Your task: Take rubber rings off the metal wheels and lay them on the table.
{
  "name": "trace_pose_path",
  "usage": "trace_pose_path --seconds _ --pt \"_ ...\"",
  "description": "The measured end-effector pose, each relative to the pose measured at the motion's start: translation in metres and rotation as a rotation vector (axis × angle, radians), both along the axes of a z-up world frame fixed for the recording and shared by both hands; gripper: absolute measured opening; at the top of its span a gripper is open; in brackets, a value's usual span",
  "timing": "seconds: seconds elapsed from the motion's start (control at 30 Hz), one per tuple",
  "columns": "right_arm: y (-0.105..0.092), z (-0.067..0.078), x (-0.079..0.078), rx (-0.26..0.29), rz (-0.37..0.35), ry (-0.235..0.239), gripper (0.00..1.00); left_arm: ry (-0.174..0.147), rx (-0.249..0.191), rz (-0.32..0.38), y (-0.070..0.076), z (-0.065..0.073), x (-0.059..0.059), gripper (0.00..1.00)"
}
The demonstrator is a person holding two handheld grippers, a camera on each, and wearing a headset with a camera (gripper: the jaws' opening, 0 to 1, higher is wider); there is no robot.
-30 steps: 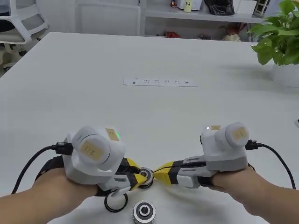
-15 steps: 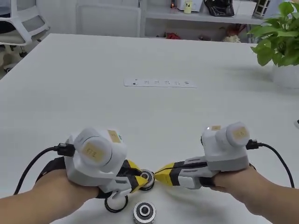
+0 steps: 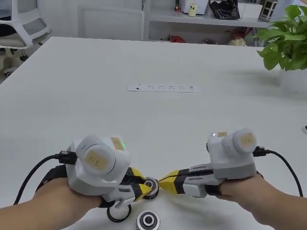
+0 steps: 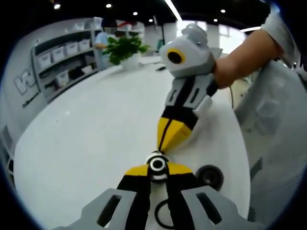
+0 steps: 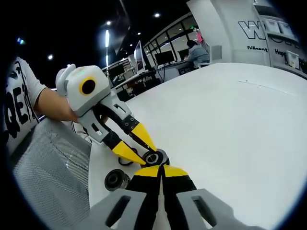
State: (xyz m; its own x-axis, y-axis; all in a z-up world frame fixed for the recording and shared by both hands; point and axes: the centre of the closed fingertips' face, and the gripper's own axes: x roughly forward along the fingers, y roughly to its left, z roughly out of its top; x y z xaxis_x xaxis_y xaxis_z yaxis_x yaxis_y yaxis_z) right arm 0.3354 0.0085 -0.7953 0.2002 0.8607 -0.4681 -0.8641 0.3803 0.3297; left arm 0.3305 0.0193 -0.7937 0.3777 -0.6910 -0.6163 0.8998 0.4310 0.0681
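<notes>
Metal wheel [image 3: 150, 185]: found at the near middle of the table [image 3: 153, 124], clamped between the jaws of the left hand-held gripper [image 4: 158, 168]. The right hand-held gripper [image 5: 163, 168] is held with its jaws together, tips set against the wheel's right side. Whether rubber is pinched cannot be told.

Against a second ago, almost nothing is altered: same clamp, same contact. This wheel's ring is judged not yet peeled.

One loose rubber ring [image 3: 118, 221] is seen lying on the table, nearer than the left gripper. A second wheel [image 3: 147, 221] lies just right of it.

Writing: a large "W" is read on the room wall in both gripper views. The gripper stickers are unreadable.
</notes>
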Motion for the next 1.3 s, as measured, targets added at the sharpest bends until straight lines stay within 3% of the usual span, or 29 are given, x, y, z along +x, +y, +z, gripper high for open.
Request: trace_pose_path --seconds 1.3 --pt "0.0013 0.0003 0.0007 -0.034 -0.011 0.0 0.0 0.004 0.021 -0.001 0.0003 -0.0002 -0.0002 0.11"
